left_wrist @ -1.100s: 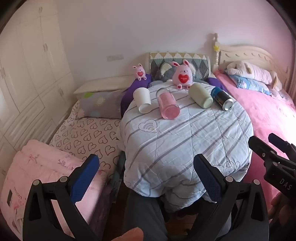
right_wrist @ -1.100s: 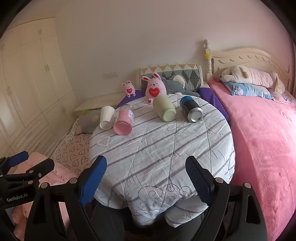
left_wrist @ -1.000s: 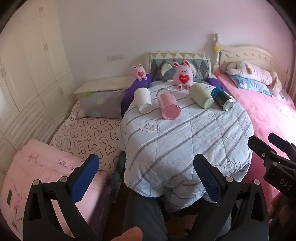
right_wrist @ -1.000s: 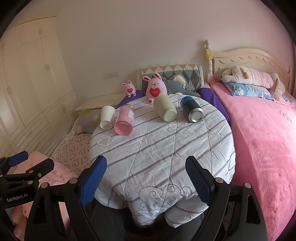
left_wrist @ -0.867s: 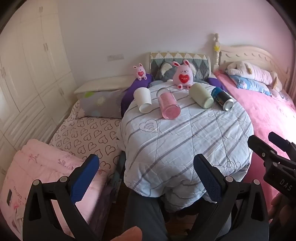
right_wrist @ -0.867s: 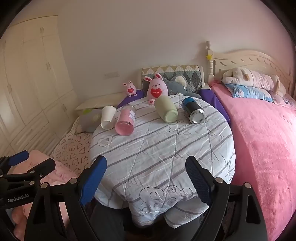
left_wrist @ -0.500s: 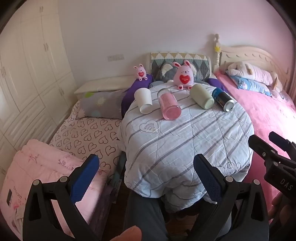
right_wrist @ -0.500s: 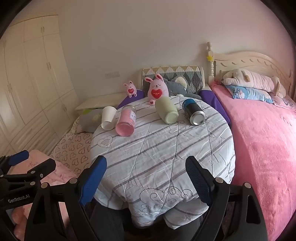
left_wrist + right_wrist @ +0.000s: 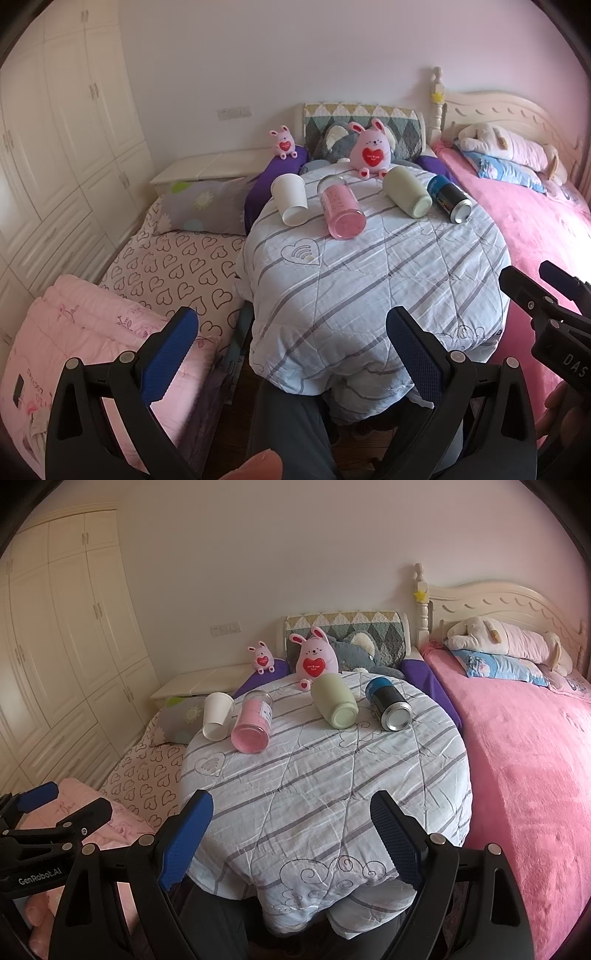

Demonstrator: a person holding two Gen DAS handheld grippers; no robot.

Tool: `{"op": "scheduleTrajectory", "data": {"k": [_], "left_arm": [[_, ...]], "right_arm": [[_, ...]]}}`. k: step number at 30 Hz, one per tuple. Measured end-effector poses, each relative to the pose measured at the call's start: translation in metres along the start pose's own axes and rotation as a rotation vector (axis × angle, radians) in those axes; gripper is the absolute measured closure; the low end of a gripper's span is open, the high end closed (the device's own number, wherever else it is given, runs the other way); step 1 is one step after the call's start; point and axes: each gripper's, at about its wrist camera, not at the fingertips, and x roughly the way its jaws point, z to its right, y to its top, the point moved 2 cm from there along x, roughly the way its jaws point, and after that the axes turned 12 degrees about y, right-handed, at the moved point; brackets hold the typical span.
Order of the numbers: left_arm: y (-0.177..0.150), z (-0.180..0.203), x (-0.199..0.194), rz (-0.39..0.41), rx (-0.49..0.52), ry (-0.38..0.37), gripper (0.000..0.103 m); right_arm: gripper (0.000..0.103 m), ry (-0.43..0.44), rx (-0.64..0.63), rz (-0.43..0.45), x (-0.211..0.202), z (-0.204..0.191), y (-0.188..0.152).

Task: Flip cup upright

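Observation:
Several cups lie on their sides in a row at the far side of a round table (image 9: pixel 388 280) covered with a striped quilt: a white paper cup (image 9: pixel 290 199) (image 9: pixel 218 715), a pink jar-like cup (image 9: pixel 341 211) (image 9: pixel 253 725), a pale green cup (image 9: pixel 406 195) (image 9: pixel 335 700) and a dark can-like cup (image 9: pixel 449 198) (image 9: pixel 388 703). My left gripper (image 9: pixel 291 332) is open and empty, near the table's front edge. My right gripper (image 9: pixel 291 812) is open and empty, also at the front edge.
A pink rabbit plush (image 9: pixel 371 147) (image 9: pixel 314 657) sits behind the cups. A smaller one (image 9: pixel 283 142) sits on a purple cushion. A pink bed (image 9: pixel 524 746) lies right, a heart-print mattress (image 9: pixel 173 266) left, wardrobes (image 9: pixel 55 627) far left.
Both grippers have drifted slightly; the views shifted a little, mostly the right one. The cups have not moved. Both grippers stay open.

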Motion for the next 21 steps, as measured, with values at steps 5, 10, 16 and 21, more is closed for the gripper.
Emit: {"op": "scheduleTrajectory", "data": {"k": [5, 10, 16, 21], "left_arm": [[0.0, -0.002, 0.003, -0.001, -0.001, -0.001, 0.0], [0.0, 0.002, 0.009, -0.007, -0.002, 0.008, 0.0], [0.001, 0.004, 0.015, -0.012, -0.002, 0.008, 0.0], [0.008, 0.012, 0.023, -0.017, 0.003, 0.008, 0.0]], "right_arm": [[0.016, 0.004, -0.004, -0.005, 0.005, -0.001, 0.002], [0.016, 0.012, -0.009, -0.004, 0.009, -0.001, 0.004], [0.016, 0.015, -0.006, -0.014, 0.018, 0.004, 0.007], [0.016, 0.013, -0.007, -0.018, 0.024, 0.006, 0.012]]}}
